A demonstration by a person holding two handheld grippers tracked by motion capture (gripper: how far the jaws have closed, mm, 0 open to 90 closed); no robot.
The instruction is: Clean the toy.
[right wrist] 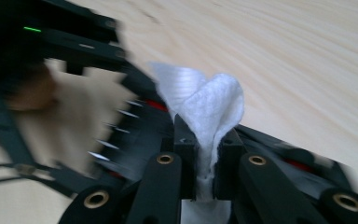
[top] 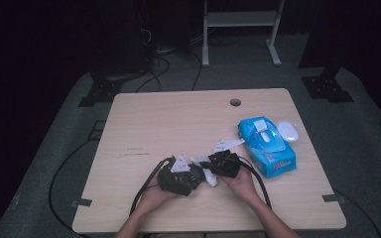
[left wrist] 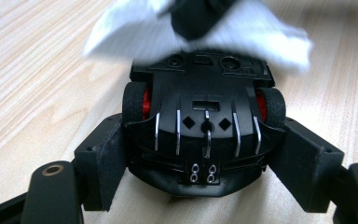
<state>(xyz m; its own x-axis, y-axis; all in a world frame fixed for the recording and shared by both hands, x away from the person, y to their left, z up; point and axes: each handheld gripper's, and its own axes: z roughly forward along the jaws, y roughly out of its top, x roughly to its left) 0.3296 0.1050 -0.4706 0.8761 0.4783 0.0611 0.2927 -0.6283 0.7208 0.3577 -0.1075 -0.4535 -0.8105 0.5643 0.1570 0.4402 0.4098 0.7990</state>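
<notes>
Your right gripper point(right wrist: 205, 163) had its jaws pinched almost together on a white wipe point(right wrist: 205, 105), whose folded end stood up above the pads in the right gripper view. Your left gripper point(left wrist: 200, 158) had its jaws set partly apart and clamped on the two sides of a black toy car point(left wrist: 205, 126), which lay belly up between the pads, its dark underside, silver ribs and red-hubbed wheels facing the camera. In the left gripper view the wipe point(left wrist: 261, 32) showed blurred, lying across the far end of the car with the right gripper's black tip on top of it.

In the high view your two grippers met near the table's front edge, left gripper point(top: 194, 174) and right gripper point(top: 209, 166) tip to tip, with the wipe point(top: 210, 177) white between them and the car point(top: 181, 179) dark in the left one. Just to the right lay a blue wipes pack point(top: 273, 153) on the wooden table point(top: 178, 119), with its white lid point(top: 287, 131) open beside it.
</notes>
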